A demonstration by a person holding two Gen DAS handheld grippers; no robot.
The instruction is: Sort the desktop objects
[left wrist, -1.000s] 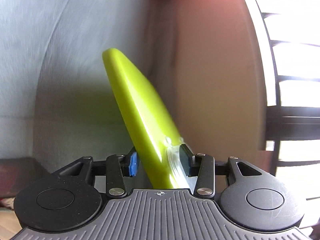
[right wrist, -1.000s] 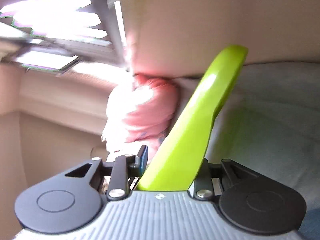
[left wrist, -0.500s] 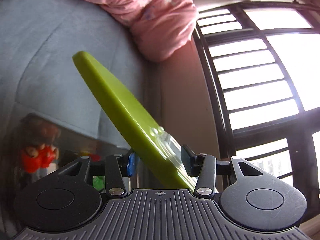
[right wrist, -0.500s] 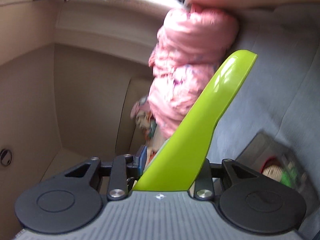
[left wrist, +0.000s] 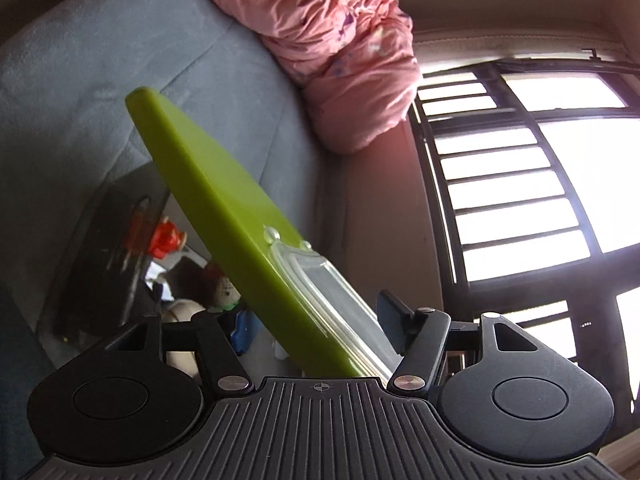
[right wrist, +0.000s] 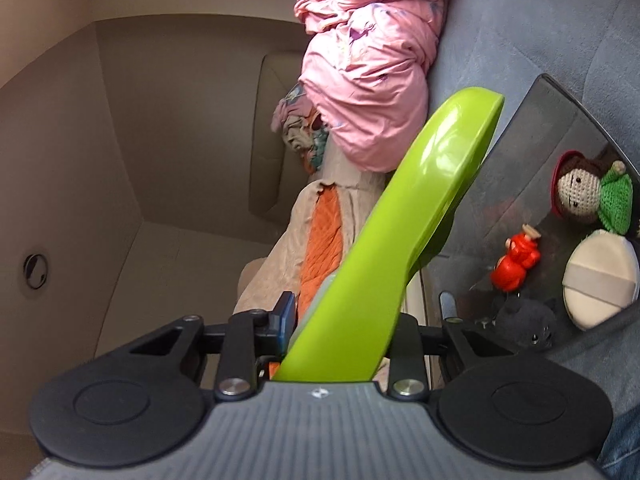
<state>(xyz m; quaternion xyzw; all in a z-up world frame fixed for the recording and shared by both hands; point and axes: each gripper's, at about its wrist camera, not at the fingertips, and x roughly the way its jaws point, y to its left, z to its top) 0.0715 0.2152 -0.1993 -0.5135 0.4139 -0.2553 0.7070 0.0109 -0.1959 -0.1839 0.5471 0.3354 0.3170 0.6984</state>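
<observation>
Our left hand-held gripper point(left wrist: 316, 330) has just been opening, releasing the green tray point(left wrist: 224, 216); the right hand-held gripper point(right wrist: 344, 320) grips it; the toys point(right wrist: 516, 258) remain unsorted.

The left tongs point(left wrist: 316, 330) point slightly downward, and their jaws have just been opening: the right finger point(left wrist: 394, 320) stands clear of the green tray point(left wrist: 224, 216) that lies slanted between the 2 fingers. The right tongs point(right wrist: 344, 320) point nearly level, jaws narrow and clamped on the tray's other end, which rises up and to the right.
</observation>
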